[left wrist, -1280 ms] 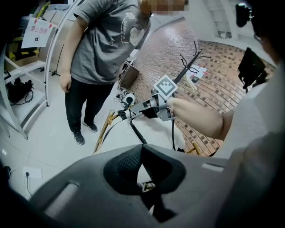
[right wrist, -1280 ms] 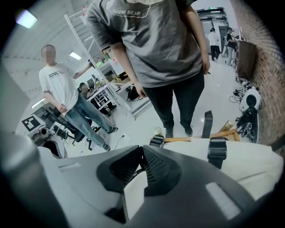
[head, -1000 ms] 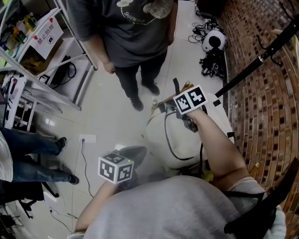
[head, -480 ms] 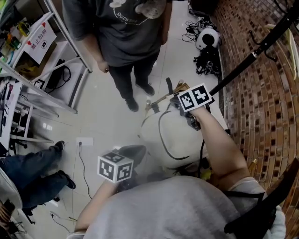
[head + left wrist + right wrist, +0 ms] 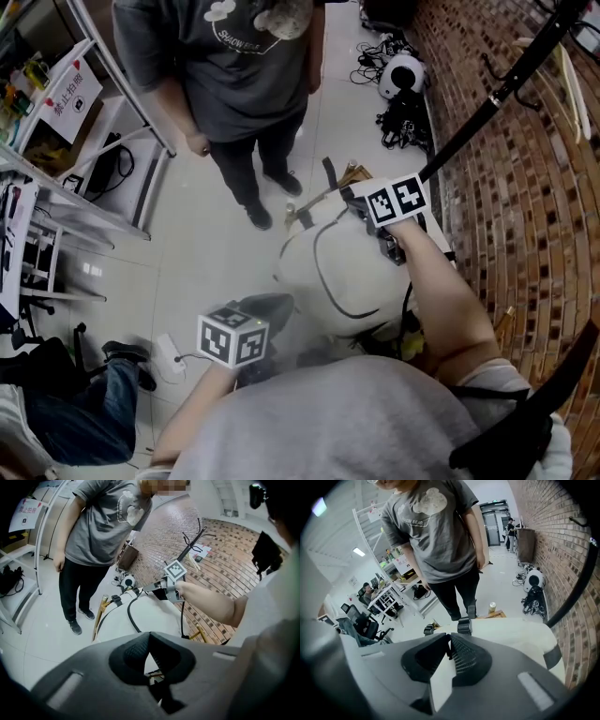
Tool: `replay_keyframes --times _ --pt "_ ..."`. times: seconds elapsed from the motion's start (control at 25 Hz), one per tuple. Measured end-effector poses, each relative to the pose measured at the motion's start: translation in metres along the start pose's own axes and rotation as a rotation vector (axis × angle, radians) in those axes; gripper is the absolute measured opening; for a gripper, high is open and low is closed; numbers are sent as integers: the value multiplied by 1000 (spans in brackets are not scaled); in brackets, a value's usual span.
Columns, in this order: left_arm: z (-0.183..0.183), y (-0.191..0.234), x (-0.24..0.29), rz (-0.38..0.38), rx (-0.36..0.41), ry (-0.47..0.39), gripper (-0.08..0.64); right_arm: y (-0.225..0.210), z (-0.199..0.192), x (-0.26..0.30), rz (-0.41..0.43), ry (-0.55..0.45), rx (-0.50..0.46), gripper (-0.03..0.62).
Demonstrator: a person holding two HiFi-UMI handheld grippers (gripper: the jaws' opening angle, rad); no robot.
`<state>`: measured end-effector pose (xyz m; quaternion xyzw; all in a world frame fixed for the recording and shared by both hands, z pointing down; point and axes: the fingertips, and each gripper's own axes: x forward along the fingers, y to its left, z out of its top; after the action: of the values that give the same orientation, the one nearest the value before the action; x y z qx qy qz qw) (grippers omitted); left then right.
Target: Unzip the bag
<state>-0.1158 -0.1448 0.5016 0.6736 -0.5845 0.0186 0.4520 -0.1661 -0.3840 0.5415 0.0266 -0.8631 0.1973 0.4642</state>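
A white backpack point(image 5: 342, 277) with a dark zipper line point(image 5: 323, 281) rests on a wooden frame point(image 5: 314, 204) close in front of me. My right gripper point(image 5: 382, 242) is at the bag's top, under its marker cube point(image 5: 398, 201). In the right gripper view its jaws point(image 5: 449, 645) stand nearly together with a small dark piece, apparently the zipper pull, between the tips, and the bag's top point(image 5: 506, 637) lies beyond. My left gripper point(image 5: 270, 306) hangs beside the bag's lower left; its tips point(image 5: 149, 637) meet with nothing seen between them. The left gripper view also shows the bag point(image 5: 140, 613).
A person in a grey T-shirt point(image 5: 234, 75) stands just beyond the bag. A brick wall point(image 5: 534, 206) and a slanting black pole point(image 5: 487, 103) close off the right. White shelving point(image 5: 84, 159) stands at the left. Cables and a round white device point(image 5: 403, 75) lie on the floor.
My right gripper has edged a little right along the bag's top. The legs of someone at the left have moved down toward the lower left corner. The left gripper has stayed put.
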Motion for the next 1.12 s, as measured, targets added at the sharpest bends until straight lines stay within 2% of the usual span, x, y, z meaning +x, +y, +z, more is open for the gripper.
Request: replay_keyframes --times 0.08,0.24,0.4,0.52,0.64,0.88,1.12 --pt "-1 -1 -1 -7 8 3 2 6 -1 -1 19 -15 -8 37" --pt "-4 -5 -6 -34 32 16 2 0 10 -26 -45 -128 31 137" --pt "-12 -10 -14 -85 59 44 2 23 -12 -57 -73 -166 25 123" --pt "-21 -13 -24 -143 95 73 2 66 -52 -72 -64 -213 78 66" --pt "-37 -18 -38 -209 144 120 2 120 -113 -78 -59 -237 166 2" --pt "-74 -28 -66 -291 233 222 2 231 -207 -77 0 -259 322 2" --pt "-119 -56 -84 -363 301 275 2 303 -258 -85 48 -315 405 2"
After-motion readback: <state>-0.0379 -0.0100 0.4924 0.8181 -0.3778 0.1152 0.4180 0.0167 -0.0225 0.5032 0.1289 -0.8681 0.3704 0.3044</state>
